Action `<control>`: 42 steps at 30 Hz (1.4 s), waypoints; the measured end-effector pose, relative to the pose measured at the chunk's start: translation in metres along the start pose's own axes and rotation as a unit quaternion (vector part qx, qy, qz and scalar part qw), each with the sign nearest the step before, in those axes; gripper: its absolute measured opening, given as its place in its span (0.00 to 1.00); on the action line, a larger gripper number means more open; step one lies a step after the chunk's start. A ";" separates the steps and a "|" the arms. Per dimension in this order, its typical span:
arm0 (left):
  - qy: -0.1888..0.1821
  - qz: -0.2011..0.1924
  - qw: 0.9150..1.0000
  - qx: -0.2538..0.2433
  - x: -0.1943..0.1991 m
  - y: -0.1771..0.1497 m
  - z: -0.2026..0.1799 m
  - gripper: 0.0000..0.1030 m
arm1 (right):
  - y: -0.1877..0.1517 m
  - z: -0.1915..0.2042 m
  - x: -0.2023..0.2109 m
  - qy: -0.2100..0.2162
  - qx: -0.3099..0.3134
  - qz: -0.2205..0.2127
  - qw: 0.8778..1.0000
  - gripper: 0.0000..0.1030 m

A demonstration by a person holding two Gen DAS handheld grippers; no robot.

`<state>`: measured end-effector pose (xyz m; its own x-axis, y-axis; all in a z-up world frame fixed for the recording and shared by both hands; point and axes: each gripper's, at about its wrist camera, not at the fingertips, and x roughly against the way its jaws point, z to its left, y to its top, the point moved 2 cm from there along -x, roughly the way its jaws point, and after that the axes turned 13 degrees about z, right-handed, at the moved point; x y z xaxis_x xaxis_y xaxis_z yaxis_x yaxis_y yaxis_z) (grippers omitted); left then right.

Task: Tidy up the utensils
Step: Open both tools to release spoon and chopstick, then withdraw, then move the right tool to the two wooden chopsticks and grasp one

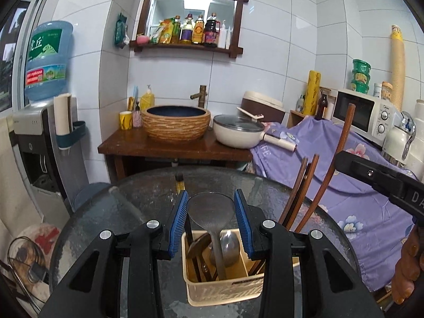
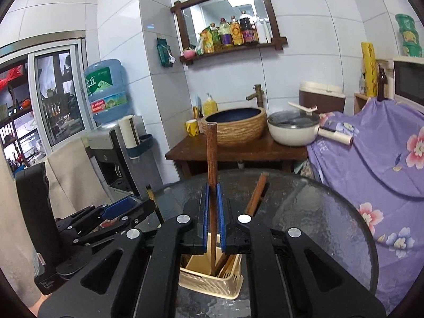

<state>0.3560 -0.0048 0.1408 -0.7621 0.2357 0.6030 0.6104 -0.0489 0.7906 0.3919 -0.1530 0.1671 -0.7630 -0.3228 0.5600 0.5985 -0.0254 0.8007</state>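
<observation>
A beige utensil caddy [image 1: 225, 288] stands on the round glass table [image 1: 132, 212]. It holds a grey ladle [image 1: 210, 209], a metal spoon [image 1: 229, 246] and several wooden-handled utensils [image 1: 299, 193]. My left gripper [image 1: 211, 214] is open, its blue pads either side of the ladle's bowl, above the caddy. My right gripper [image 2: 211, 209] is shut on a long wooden handle [image 2: 212, 153] that stands upright with its lower end inside the caddy [image 2: 212, 281]. Another wooden handle [image 2: 256, 193] leans to its right. The right gripper's body shows at the right edge of the left wrist view [image 1: 379, 182].
Behind the table a wooden stand [image 1: 175, 148] carries a woven basin [image 1: 176, 124] and a white lidded pot [image 1: 238, 132]. A purple flowered cloth [image 1: 357, 185] covers the counter at right, with a microwave [image 1: 363, 114]. A water dispenser [image 1: 34, 137] stands left.
</observation>
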 end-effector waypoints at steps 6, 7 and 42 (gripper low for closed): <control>0.001 0.022 1.000 -0.002 -0.016 -0.020 0.002 0.34 | -0.019 -0.010 -0.024 -0.001 -0.015 0.027 1.000 0.07; 0.001 0.025 1.000 -0.001 -0.018 -0.022 0.003 0.34 | -0.021 -0.011 -0.027 0.000 -0.017 0.030 0.999 0.07; 0.059 0.054 0.996 0.026 0.037 -0.124 0.027 0.90 | -0.107 0.019 0.011 0.016 0.050 0.037 0.998 0.54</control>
<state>0.2577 0.0360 0.0622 -0.7100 0.1163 0.6946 0.6978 -0.0170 0.7161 0.3149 -0.1363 0.0914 -0.7088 -0.3497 0.6127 0.6241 0.0939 0.7756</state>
